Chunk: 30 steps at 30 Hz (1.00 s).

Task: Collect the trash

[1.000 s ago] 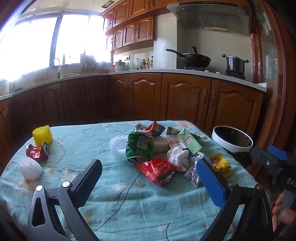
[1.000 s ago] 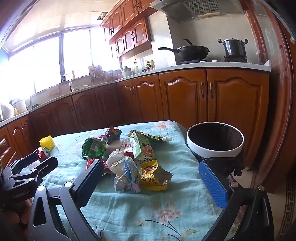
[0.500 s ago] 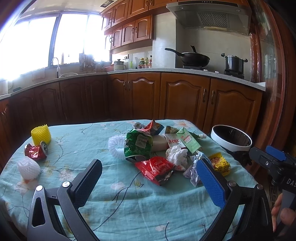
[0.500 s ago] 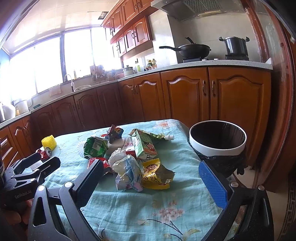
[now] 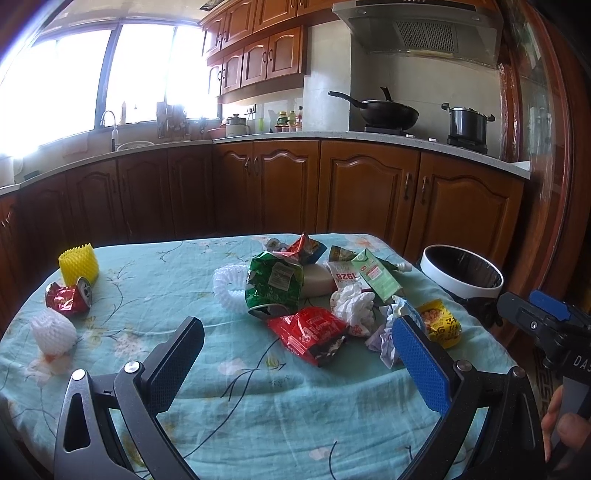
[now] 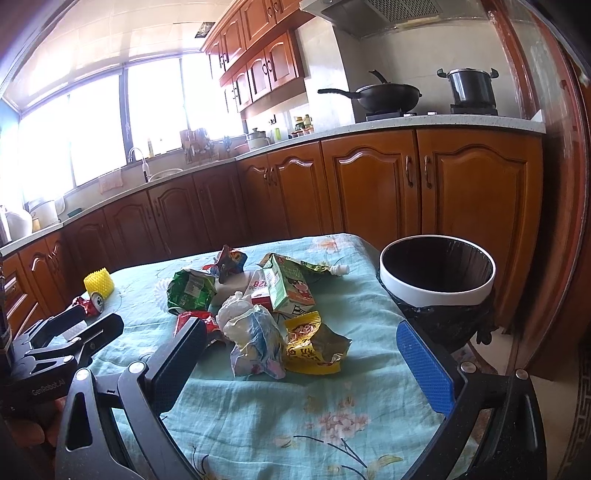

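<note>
- This is a home kitchen, plainly lived in.
- Brown wooden cabinets (image 5: 369, 192) run along two walls under a pale stone counter (image 5: 369, 138), with matching cupboards (image 5: 258, 59) hung above.
- A black wok (image 5: 388, 112) and a lidded steel pot (image 5: 467, 123) sit on the stove, under a range hood (image 5: 421, 29).
- A sink tap (image 5: 109, 122) stands below a wide, bright window (image 5: 92, 81).
- Sauce bottles (image 5: 290, 120) and a small cooker pot (image 5: 236, 125) crowd the counter corner.
- The tabletop (image 5: 258, 387) wears a teal flowered cloth.
- A white-rimmed bin (image 6: 437, 273) stands beside it.
</note>
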Motion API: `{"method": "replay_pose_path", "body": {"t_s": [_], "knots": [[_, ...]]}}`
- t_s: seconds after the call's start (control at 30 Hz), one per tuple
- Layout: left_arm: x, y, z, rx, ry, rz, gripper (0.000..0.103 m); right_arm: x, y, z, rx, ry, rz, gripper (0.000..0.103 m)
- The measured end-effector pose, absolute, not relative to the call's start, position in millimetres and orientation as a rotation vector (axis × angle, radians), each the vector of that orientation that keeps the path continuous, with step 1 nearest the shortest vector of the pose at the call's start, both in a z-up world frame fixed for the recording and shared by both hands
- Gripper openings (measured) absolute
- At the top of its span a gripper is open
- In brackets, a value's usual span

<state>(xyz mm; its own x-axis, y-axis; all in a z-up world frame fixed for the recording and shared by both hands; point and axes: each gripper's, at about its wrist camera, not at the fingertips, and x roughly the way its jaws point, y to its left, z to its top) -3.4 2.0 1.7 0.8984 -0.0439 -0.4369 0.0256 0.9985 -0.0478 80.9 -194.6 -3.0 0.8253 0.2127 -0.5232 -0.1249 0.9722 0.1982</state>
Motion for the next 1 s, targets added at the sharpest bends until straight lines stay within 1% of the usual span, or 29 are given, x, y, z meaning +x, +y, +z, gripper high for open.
{"method": "replay_pose_path", "body": {"t_s": [0.17,0.3,0.4,0.57,0.63,0.67,0.73,0.77,0.83,0.9,1.0], "knots": [[0.1,3.8,-0.4,-0.05,0.468,-0.039,0.102,84.6,-197.7,-6.5,0.155,0.638,0.174,0.103],[5.8,7.0,-4.6,-0.063,0.493,-0.042,0.101,87.0,-199.0,-11.4,0.179,0.635,0.177,0.102],[13.2,10.3,-9.0,-0.078,0.523,-0.048,0.099,90.3,-198.8,-16.3,0.188,0.64,0.18,0.1],[30.7,14.3,-13.5,-0.096,0.576,-0.053,0.095,101.3,-199.8,-28.5,0.193,0.679,0.184,0.087],[39.8,13.8,-16.6,-0.089,0.601,-0.054,0.093,106.0,-200.6,-33.7,0.195,0.697,0.184,0.081],[44.1,12.9,-18.0,-0.086,0.613,-0.056,0.091,108.5,-201.0,-36.8,0.197,0.71,0.184,0.079],[53.0,12.6,-21.5,-0.085,0.641,-0.062,0.089,113.2,-202.2,-42.2,0.195,0.728,0.183,0.072],[57.3,12.3,-23.2,-0.085,0.653,-0.063,0.086,116.5,-203.4,-45.8,0.197,0.742,0.182,0.07],[65.3,10.9,-26.9,-0.077,0.68,-0.064,0.082,121.9,-204.0,-51.3,0.202,0.768,0.186,0.06],[75.0,9.0,-32.0,-0.067,0.703,-0.063,0.077,127.5,-203.0,-56.6,0.191,0.784,0.188,0.055],[92.0,7.2,-40.5,-0.064,0.735,-0.067,0.072,135.5,-200.8,-63.4,0.183,0.805,0.196,0.049]]}}
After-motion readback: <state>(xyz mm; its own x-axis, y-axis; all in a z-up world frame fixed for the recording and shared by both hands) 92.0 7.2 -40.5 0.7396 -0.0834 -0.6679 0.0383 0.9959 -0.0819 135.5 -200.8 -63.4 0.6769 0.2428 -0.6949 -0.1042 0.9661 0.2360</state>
